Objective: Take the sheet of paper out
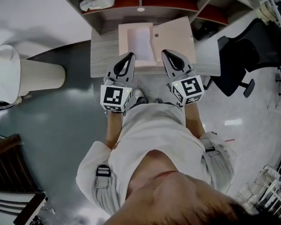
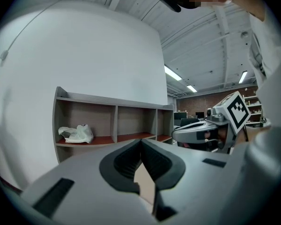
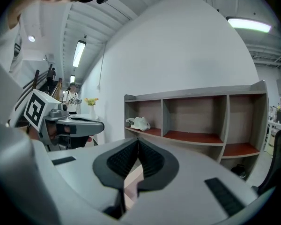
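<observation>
A pale wooden box (image 1: 127, 36) lies open on the small grey table (image 1: 100, 60), its lid (image 1: 174, 37) flapped out to the right. A white sheet of paper (image 1: 142, 44) lies inside the box. My left gripper (image 1: 130, 56) hovers at the box's near left corner, its jaws shut with nothing between them. At the near edge of the lid my right gripper (image 1: 165, 53) is shut and empty too. In the left gripper view the fingertips of the left gripper (image 2: 140, 142) meet; in the right gripper view those of the right gripper (image 3: 137, 142) do as well. Pale wood shows below both.
A grey shelf unit (image 1: 131, 8) stands behind the table, with a crumpled white bag (image 1: 98, 0) in its left bay. A black office chair (image 1: 243, 60) is at the right and a white ribbed cylinder (image 1: 40, 76) at the left. My legs are close to the table's front edge.
</observation>
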`<action>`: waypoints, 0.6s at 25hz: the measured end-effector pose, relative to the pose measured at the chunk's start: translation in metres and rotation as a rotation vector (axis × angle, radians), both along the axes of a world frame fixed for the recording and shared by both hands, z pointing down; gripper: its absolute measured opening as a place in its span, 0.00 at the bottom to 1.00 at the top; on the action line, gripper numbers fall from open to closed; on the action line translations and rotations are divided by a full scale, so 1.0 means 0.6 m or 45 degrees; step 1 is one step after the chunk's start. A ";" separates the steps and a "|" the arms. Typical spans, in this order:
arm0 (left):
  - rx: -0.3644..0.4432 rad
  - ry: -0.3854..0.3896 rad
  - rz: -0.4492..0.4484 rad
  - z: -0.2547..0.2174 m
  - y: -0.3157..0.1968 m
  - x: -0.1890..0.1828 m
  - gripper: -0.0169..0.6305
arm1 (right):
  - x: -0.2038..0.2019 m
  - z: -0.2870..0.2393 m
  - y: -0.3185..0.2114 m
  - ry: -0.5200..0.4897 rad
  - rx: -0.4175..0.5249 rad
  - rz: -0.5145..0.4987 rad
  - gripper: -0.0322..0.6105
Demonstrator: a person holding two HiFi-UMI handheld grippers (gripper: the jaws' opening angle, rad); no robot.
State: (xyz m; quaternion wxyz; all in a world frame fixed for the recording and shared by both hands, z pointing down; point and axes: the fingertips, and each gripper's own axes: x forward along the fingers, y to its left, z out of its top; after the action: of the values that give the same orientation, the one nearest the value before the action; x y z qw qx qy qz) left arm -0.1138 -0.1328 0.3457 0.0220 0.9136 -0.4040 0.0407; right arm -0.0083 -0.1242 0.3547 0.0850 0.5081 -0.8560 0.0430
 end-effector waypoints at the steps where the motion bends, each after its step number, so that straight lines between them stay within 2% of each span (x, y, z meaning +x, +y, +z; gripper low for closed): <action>1: -0.001 0.002 0.007 0.002 -0.010 -0.008 0.06 | -0.007 0.002 -0.009 0.009 -0.003 0.008 0.08; 10: 0.001 0.026 0.085 0.014 -0.073 -0.035 0.06 | -0.035 0.008 -0.057 0.054 -0.004 0.076 0.08; 15: -0.031 0.022 0.121 0.032 -0.093 -0.027 0.06 | -0.034 0.028 -0.074 0.051 -0.054 0.095 0.08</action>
State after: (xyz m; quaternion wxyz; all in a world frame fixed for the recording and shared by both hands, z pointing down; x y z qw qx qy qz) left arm -0.1300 -0.1884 0.3646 0.0348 0.9318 -0.3593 0.0386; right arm -0.0288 -0.1688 0.3718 0.1111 0.5383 -0.8336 0.0540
